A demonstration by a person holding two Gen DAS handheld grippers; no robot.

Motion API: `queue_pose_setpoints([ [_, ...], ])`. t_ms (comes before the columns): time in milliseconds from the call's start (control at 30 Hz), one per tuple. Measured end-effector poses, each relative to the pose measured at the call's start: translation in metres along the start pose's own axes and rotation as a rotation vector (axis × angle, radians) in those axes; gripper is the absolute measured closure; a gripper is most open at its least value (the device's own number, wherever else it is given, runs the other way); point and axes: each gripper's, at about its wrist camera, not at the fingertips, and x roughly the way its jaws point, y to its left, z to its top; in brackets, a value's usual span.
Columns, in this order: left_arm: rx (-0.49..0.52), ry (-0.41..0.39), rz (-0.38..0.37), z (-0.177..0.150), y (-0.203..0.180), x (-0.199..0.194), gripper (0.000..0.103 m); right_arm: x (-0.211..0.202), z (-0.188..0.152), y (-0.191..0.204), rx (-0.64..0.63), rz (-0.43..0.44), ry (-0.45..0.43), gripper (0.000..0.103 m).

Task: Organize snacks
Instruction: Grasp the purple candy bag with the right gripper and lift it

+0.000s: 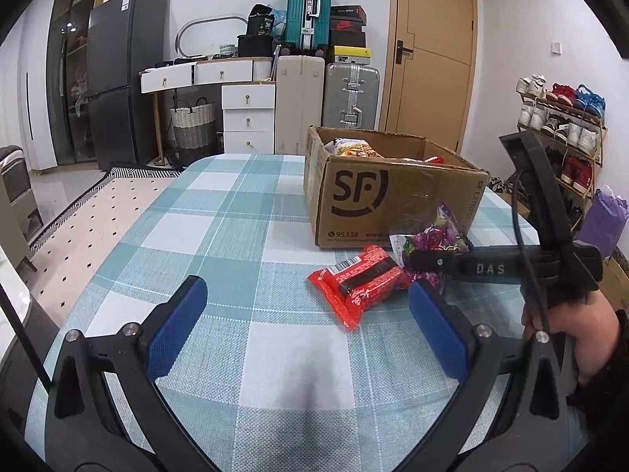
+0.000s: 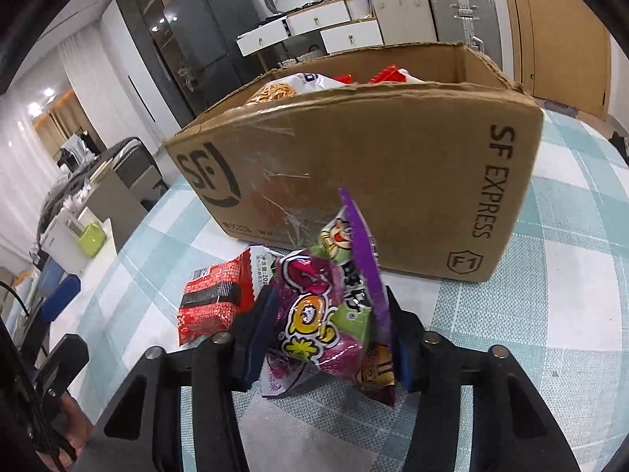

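Observation:
A purple snack bag (image 2: 326,314) stands upright and crumpled between the blue pads of my right gripper (image 2: 328,330), which is shut on it just in front of the cardboard SF box (image 2: 373,165). In the left wrist view the same bag (image 1: 436,240) shows behind the right gripper (image 1: 416,261), held by a hand (image 1: 582,338). A red snack pack (image 1: 359,283) lies flat on the cloth beside the bag, also seen as the red pack (image 2: 214,299). My left gripper (image 1: 306,295) is open and holds nothing, a little short of the red pack. Several snacks (image 2: 283,90) lie inside the box.
The table carries a teal and white checked cloth (image 1: 236,216). The open box (image 1: 393,196) stands at its far right. Behind the table are drawers, suitcases (image 1: 350,94), a dark fridge (image 1: 118,78) and a shoe rack (image 1: 562,126) at right.

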Motion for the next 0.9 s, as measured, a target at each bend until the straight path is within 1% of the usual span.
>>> queue_pose_setpoints([
  [133,-0.01,0.0,0.004,0.0,0.002,0.0,0.001,-0.003,0.0,-0.002,0.007,0.014,-0.012,0.062],
  [367,0.0,-0.004,0.011,0.0,0.001,0.0,0.001,-0.01,-0.006,0.004,-0.021,-0.015,-0.054,0.064],
  [733,0.003,0.026,0.017,0.0,0.0,0.008,0.001,-0.071,-0.055,-0.007,0.028,-0.007,-0.149,0.064],
  [800,0.006,0.041,0.021,0.0,0.0,0.011,0.001,-0.085,-0.062,-0.01,0.042,0.006,-0.176,0.064],
  [900,0.001,0.086,0.027,0.0,0.001,0.021,0.001,-0.101,-0.071,-0.013,0.045,-0.004,-0.21,0.064],
])
